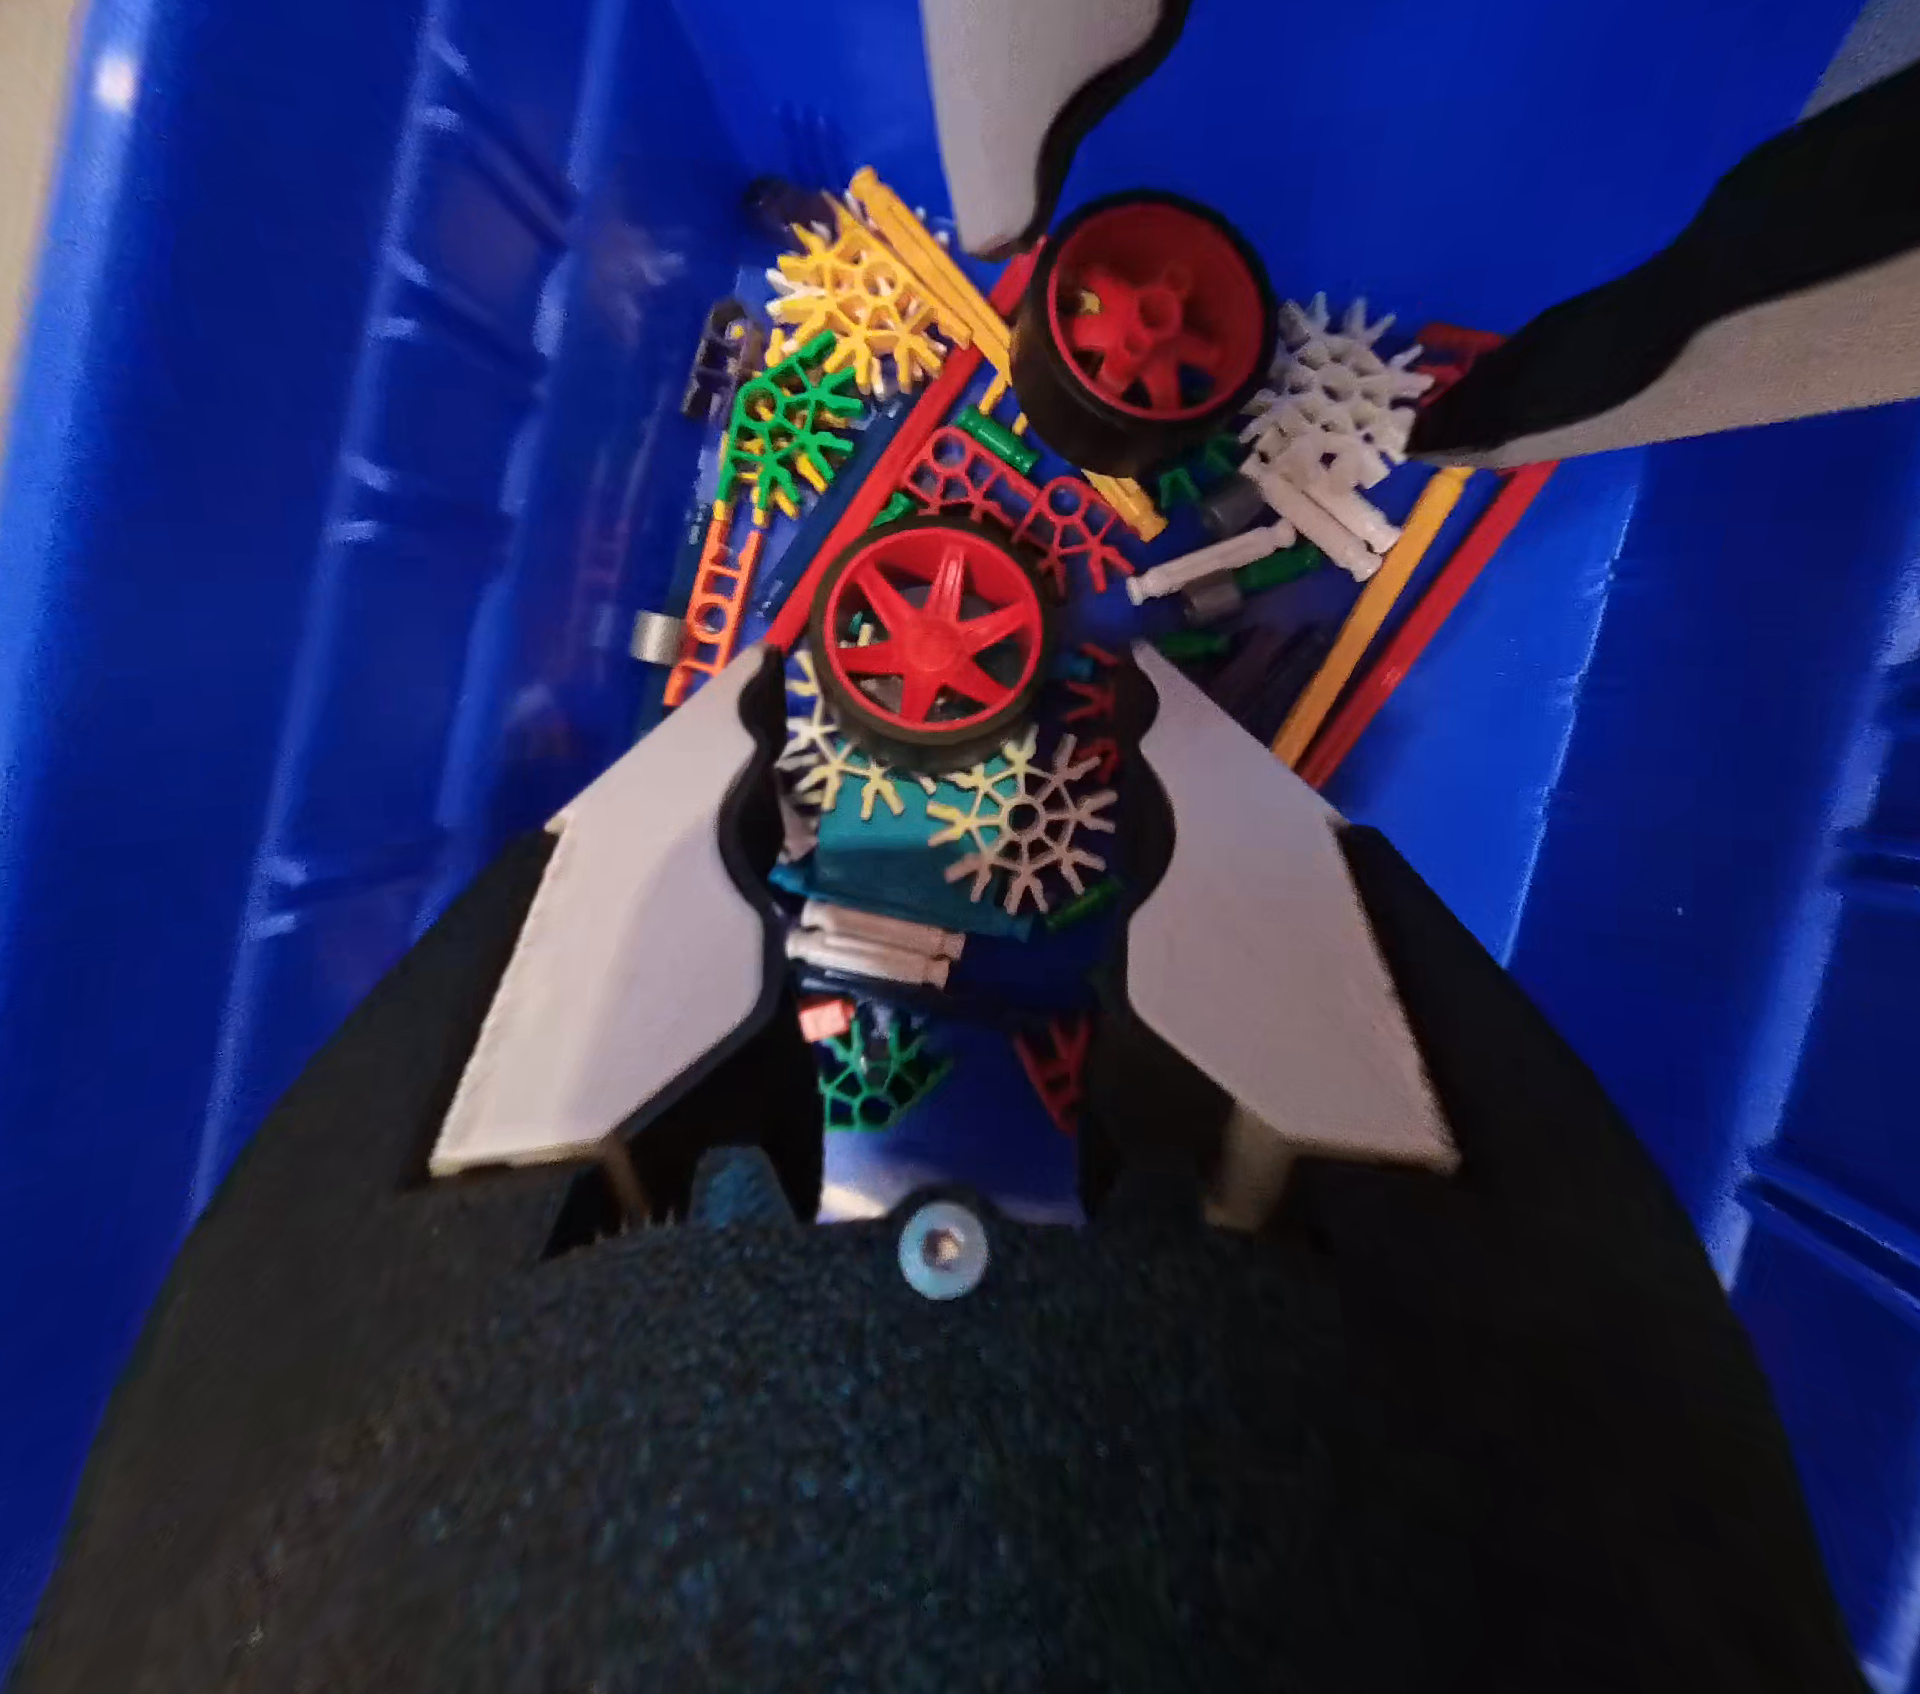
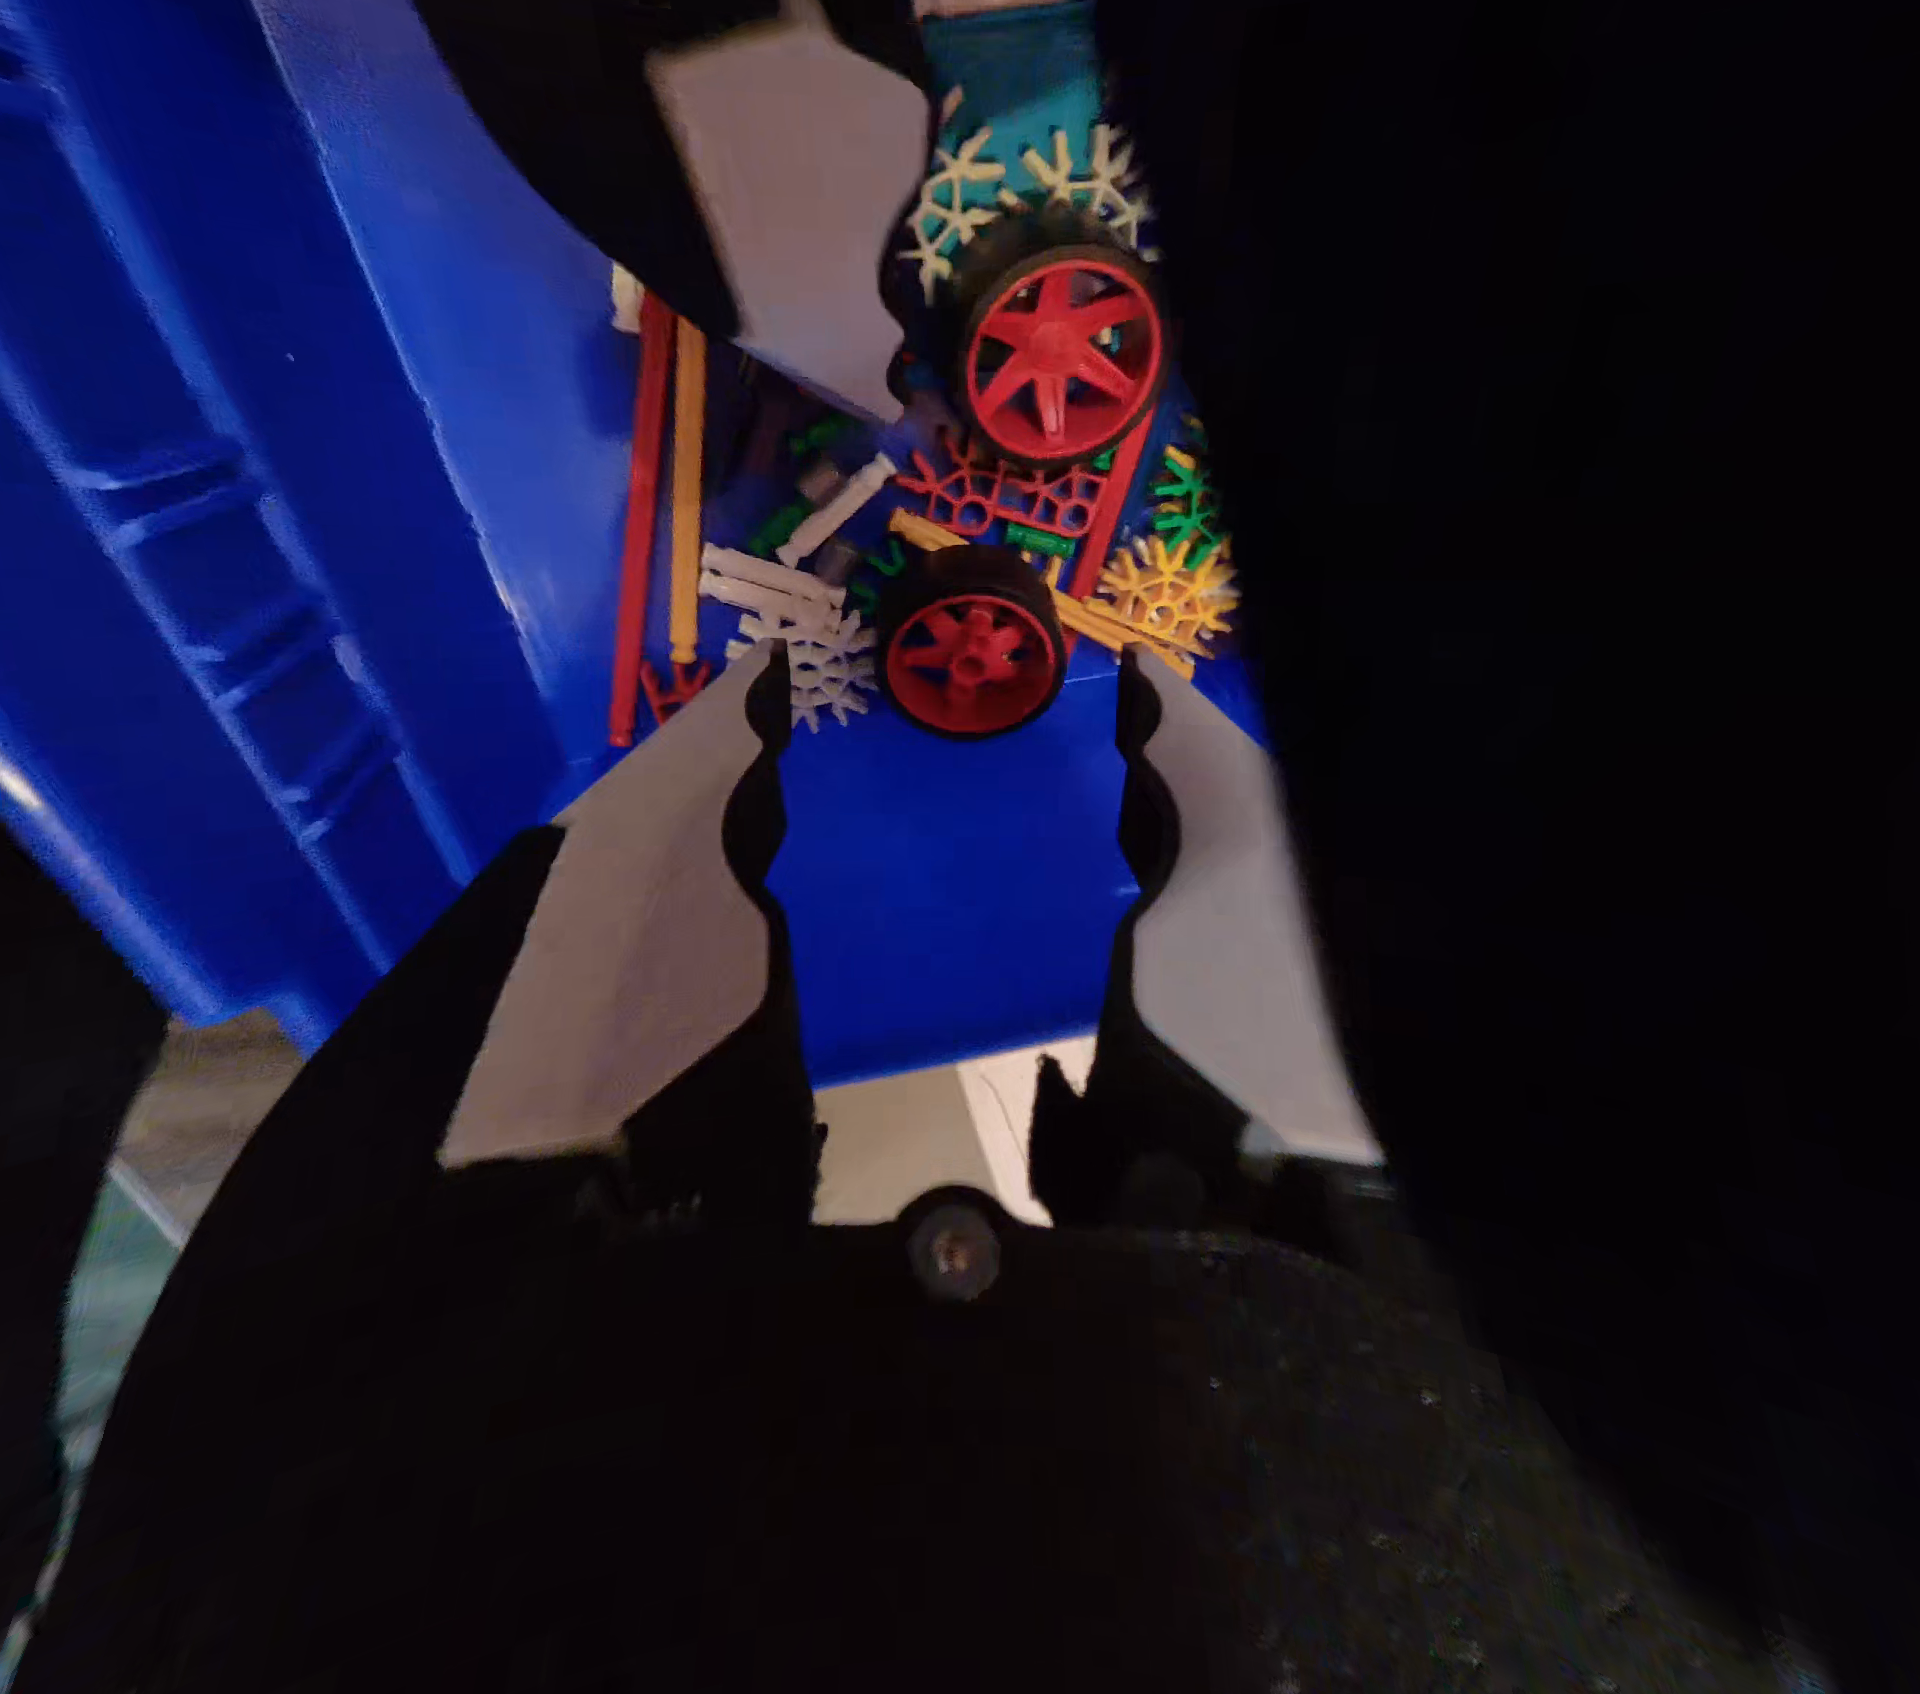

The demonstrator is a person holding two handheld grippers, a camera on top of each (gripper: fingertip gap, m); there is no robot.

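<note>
Both grippers reach down into a deep blue bin (image 1: 416, 397) of plastic construction-toy pieces. My left gripper (image 1: 951, 657) is open, its fingertips on either side of a red spoked wheel with a black tyre (image 1: 930, 642) lying on the pile. My right gripper (image 2: 951, 657) is open around a second red wheel (image 2: 971, 642), which lies on its side near the bin wall. In the left wrist view the right gripper (image 1: 1216, 345) comes in from above and straddles that second wheel (image 1: 1143, 325). The first wheel (image 2: 1060, 351) and one finger (image 2: 800, 221) of the left gripper show in the right wrist view.
Around the wheels lie yellow snowflake connectors (image 1: 862, 294), white connectors (image 1: 1330, 397), green connectors (image 1: 790, 429), long red and yellow rods (image 1: 1392, 605) and a teal block (image 1: 894, 855). The bin's ribbed walls (image 2: 260, 501) close in on all sides. Pale floor (image 2: 914, 1135) shows outside the bin. One gripper's finger ends stand about 7 centimeters off the other's. From my left tips it is roughly 4 centimeters to the teal block (image 1: 894, 855); from my right, 10 centimeters.
</note>
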